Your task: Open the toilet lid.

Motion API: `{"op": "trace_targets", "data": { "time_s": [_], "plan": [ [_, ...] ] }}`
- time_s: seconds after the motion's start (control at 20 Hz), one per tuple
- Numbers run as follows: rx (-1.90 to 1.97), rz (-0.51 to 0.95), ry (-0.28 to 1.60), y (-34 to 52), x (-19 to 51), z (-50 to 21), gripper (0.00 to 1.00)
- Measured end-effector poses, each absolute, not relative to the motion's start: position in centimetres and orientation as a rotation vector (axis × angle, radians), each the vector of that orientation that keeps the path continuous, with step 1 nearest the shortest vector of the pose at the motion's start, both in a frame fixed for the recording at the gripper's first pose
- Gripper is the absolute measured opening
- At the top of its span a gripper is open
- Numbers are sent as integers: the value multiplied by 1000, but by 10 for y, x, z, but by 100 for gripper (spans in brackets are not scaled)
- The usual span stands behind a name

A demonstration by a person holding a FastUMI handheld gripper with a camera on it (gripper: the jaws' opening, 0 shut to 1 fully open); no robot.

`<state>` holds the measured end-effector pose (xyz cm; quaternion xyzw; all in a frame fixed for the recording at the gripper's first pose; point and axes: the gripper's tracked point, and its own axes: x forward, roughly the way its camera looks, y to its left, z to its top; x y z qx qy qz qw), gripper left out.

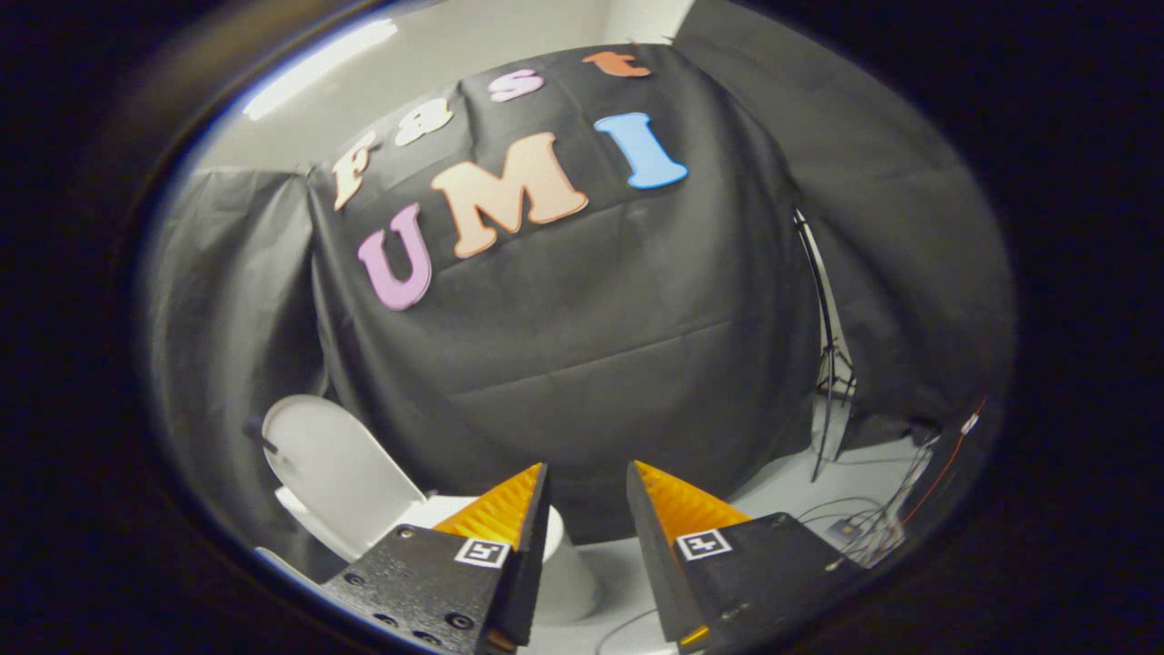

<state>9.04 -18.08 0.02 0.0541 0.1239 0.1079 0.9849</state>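
- Toilet lid point(332, 468) raised, leaning back toward the black cloth wall point(582, 364), off to the left of the fingers and just beyond them.
- Toilet bowl point(564, 569) below the lid, partly hidden behind the left finger.
- Gripper point(587, 496) held in the air, fingers point(505, 514) spread apart, pinching nothing, gap between them open onto cloth and floor.
- Light stand point(829, 382) upright to the right, against the cloth.
- Loose cables point(873, 528) lying on the pale floor point(782, 491) near the stand's foot.

Toilet point(509, 546) bowl behind the jaws.
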Motion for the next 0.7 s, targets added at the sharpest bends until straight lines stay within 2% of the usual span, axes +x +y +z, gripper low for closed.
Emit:
{"op": "trace_targets", "data": {
  "time_s": [0.15, 0.6, 0.7],
  "plan": [
    [-10, 263, 242, -177, 85, 4, 45],
    [-11, 286, 190, -186, 71, 5, 44],
    [-4, 276, 232, -189, 65, -2, 44]
  ]
}}
